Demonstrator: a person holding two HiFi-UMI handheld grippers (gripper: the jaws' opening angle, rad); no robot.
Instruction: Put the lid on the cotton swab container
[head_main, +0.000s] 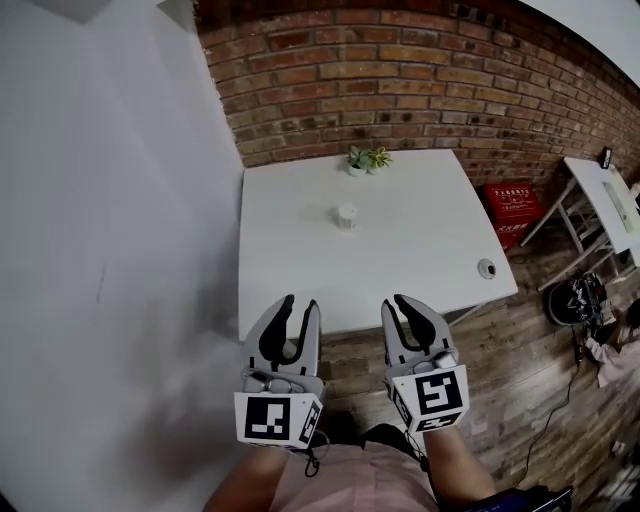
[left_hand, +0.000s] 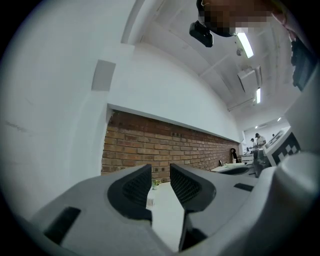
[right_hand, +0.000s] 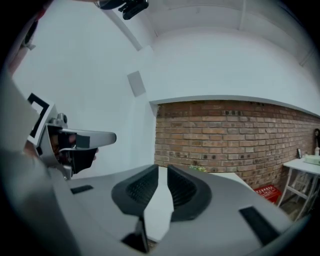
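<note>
The cotton swab container (head_main: 345, 216), a small white cylinder, stands near the middle of the white table (head_main: 300, 250); in the left gripper view the container (left_hand: 150, 202) shows between the jaws, far off. A small round white piece with a dark centre (head_main: 487, 268) lies near the table's right front corner. Both grippers hang in front of my body, short of the table's front edge. My left gripper (head_main: 301, 302) (left_hand: 160, 172) stands open and empty. My right gripper (head_main: 394, 301) (right_hand: 162, 172) keeps only a narrow gap between its jaws, with nothing in it.
A small potted plant (head_main: 365, 160) stands at the table's far edge against the brick wall. A white wall runs along the left. On the wooden floor at the right are a red crate (head_main: 512, 205), a white folding table (head_main: 600, 195) and a dark bag (head_main: 575, 300).
</note>
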